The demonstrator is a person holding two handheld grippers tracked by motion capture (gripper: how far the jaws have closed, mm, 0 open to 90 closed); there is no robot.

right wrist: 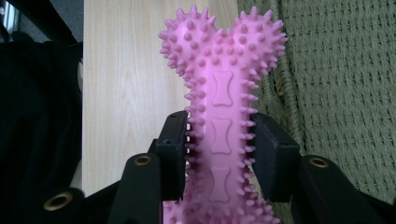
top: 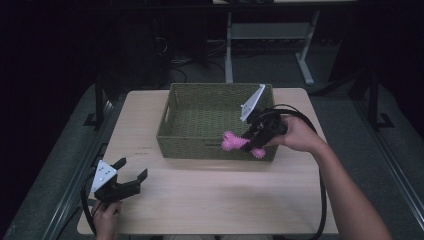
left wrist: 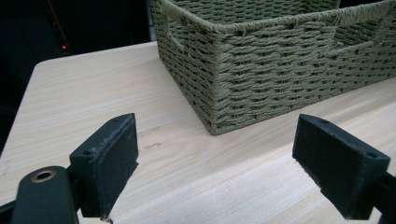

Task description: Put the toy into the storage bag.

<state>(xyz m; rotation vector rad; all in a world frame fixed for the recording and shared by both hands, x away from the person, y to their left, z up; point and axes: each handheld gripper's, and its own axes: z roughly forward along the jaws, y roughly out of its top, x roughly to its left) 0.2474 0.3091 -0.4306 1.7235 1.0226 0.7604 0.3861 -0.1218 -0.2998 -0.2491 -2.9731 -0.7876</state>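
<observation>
A pink spiky bone-shaped toy (top: 235, 143) hangs over the front wall of the green woven basket (top: 176, 132), with my right gripper (top: 252, 142) shut on its shaft. In the right gripper view both black pads squeeze the middle of the toy (right wrist: 222, 93), and the basket's weave (right wrist: 345, 84) lies to its right. At the table's front left corner, my left gripper (top: 131, 172) rests low and open, pointing toward the basket. Its own view shows the gripper (left wrist: 215, 163) with pads wide apart, nothing between them, and the basket's near corner (left wrist: 219, 74) ahead.
The light wooden table (top: 220, 200) has bare room in front of the basket and on its left side (left wrist: 84, 93). A black cable (top: 320, 200) trails from the right gripper along the forearm. Dark floor and a desk frame (top: 305, 60) lie beyond the far edge.
</observation>
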